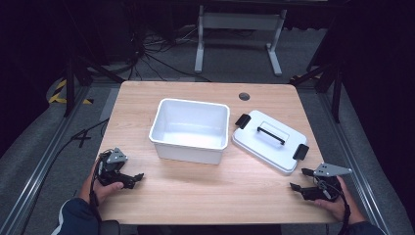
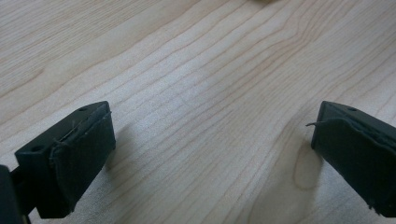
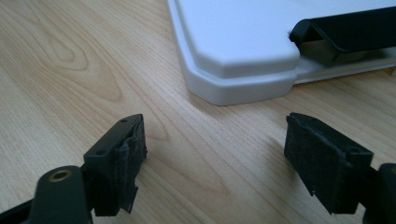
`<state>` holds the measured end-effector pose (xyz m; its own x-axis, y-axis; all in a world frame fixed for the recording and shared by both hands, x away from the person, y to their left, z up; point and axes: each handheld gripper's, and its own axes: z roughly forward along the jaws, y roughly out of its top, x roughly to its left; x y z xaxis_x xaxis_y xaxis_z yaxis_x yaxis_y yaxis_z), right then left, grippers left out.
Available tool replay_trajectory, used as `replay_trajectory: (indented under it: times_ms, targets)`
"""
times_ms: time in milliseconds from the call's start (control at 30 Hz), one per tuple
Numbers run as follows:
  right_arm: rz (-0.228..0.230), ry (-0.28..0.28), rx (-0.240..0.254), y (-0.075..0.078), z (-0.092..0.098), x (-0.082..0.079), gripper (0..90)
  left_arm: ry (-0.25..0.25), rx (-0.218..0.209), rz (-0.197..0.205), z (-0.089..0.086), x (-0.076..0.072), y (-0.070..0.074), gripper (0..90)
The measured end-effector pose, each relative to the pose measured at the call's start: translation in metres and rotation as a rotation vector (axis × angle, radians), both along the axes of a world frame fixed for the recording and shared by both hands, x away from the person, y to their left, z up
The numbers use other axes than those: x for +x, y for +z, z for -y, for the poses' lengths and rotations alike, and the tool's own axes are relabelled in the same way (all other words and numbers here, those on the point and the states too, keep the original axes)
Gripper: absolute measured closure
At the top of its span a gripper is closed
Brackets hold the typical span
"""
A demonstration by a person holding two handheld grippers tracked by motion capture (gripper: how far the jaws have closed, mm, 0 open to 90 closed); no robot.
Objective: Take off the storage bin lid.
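Down at the near edge of the table (image 1: 195,196): left hand-held gripper (image 1: 133,178) at the near left corner, held in a hand (image 1: 100,188), jaws spread wide with bare wood grain between them in the left gripper view (image 2: 212,135). Nothing pinched. Right hand-held gripper (image 1: 299,179) over at the near right corner, also in a hand (image 1: 337,203), jaws likewise spread apart and empty, hovering just above the wood (image 3: 212,154). Grey three-cornered plate on top of each.

Further back, roughly mid-table: white plastic bin (image 1: 190,129), open top, looks empty inside. Just to its right, lying flat on the table and turned at an angle: matching white lid (image 1: 269,141) with a black handle (image 1: 270,135) across the middle and a black clip (image 1: 300,152) at each end. Lid corner (image 3: 233,60) close ahead of the right jaws, not touching. Well apart from the left one.
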<state>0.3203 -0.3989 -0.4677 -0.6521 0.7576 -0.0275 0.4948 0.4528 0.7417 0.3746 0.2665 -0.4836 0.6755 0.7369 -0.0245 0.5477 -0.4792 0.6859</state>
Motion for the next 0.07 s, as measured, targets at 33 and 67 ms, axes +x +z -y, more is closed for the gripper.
replay_trajectory:
  times_ms: [33,67]
  targets:
    - [0.002,0.002,-0.002,-0.0001,0.0002,-0.0001,21.3,-0.002,-0.001,0.000,0.0000,0.0002,-0.0001,0.0]
    - [0.004,0.002,-0.002,-0.0002,0.0003,-0.0002,21.3,-0.001,0.000,0.001,0.0000,0.0002,0.0000,0.1]
